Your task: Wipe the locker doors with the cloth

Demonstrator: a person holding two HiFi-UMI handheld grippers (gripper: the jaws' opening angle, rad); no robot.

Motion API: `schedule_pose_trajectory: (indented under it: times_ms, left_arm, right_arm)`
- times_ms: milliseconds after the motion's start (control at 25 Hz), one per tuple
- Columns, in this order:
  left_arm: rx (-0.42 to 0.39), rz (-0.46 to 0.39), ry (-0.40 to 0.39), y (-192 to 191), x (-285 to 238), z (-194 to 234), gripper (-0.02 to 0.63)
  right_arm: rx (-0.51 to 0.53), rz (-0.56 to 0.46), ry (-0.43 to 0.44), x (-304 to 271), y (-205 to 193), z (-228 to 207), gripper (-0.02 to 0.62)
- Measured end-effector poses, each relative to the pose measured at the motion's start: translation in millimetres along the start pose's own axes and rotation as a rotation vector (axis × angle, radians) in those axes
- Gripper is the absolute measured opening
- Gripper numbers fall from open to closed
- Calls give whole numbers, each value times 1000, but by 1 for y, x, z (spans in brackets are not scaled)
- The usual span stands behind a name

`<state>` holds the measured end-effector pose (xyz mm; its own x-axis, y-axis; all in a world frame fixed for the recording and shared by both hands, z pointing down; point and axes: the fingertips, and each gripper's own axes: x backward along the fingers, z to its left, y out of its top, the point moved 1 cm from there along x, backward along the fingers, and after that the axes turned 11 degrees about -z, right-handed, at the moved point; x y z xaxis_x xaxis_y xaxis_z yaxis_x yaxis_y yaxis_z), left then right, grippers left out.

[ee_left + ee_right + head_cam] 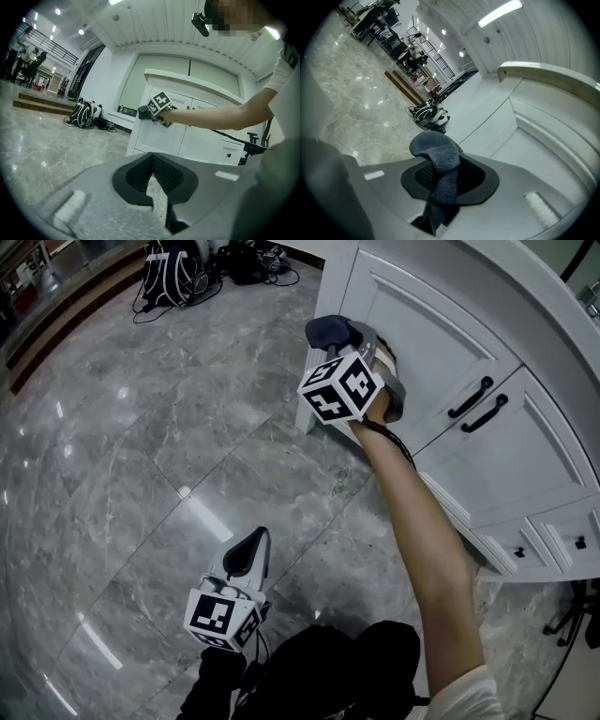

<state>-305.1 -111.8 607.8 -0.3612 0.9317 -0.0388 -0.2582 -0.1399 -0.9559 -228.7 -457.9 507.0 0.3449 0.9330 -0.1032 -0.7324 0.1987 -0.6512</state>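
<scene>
My right gripper (352,338) is shut on a dark blue-grey cloth (328,331) and holds it up by the left edge of a white locker door (431,343). In the right gripper view the cloth (438,152) bulges out over the jaws of my right gripper (443,173), with the door panel (534,154) close on the right. My left gripper (251,545) hangs low over the floor, away from the lockers. Its jaws meet at the tips with nothing between them. From the left gripper (151,161) I see the right gripper (150,112) and the cloth (142,112) at the door (157,136).
Two black handles (478,404) sit on the doors to the right, with small drawers (579,542) lower down. A backpack with cables (173,273) lies on the marble floor by the wall. A wooden step (56,315) runs along the far left. A black stand (572,615) is at the right.
</scene>
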Motion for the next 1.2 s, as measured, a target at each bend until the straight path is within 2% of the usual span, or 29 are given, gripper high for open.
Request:
schedule_pose_trajectory:
  times_ms: [160,400,880,1000,1200]
  left_arm:
    - [3,12,0,-2,-2,0,2]
    - [-2,10,6,-5,-3,5,2]
    - [-2,30,32,-5,5,11,2]
    - [-11,25,25,-7,6,9,2]
    - [-27,16,28,-1,1,6,2]
  right_arm:
    - [-4,25,45,-4,-26,31,86]
    - [-84,75,106,-7,-58,67,86]
    - [-388,141,214,-9,-105,121,84]
    - [-452,113,245,-2,-102,122,84]
    - [-491,-42,279,33,-62,105,84]
